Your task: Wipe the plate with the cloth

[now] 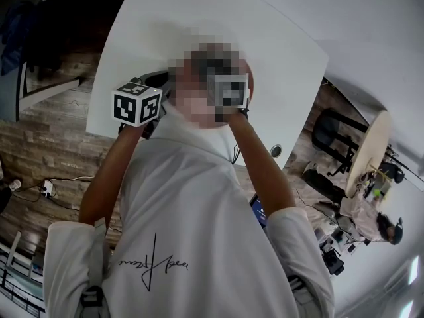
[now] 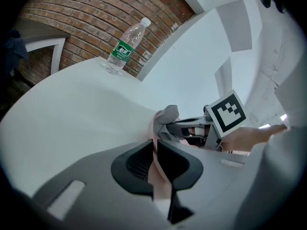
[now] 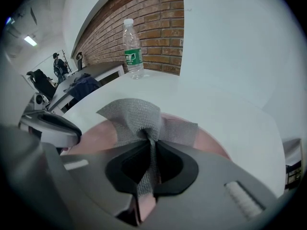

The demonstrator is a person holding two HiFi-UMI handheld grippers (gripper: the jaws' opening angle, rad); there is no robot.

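A pink plate (image 3: 98,137) is held over the white table (image 3: 225,104). In the left gripper view I see the plate edge-on (image 2: 154,128), and my left gripper (image 2: 156,146) is shut on its rim. My right gripper (image 3: 149,147) is shut on a grey mesh cloth (image 3: 136,116), whose bunched end lies on the plate's face. The cloth (image 2: 169,113) and the right gripper's marker cube (image 2: 228,113) show across the plate in the left gripper view. In the head view both grippers are up in front of the person, the left cube (image 1: 137,103) in plain sight and the plate behind a mosaic patch.
A clear water bottle (image 2: 125,46) with a green label stands at the table's far edge (image 3: 132,42), before a brick wall (image 3: 144,18). A dark chair (image 3: 82,86) sits beyond the table. People stand far off at the left (image 3: 58,65).
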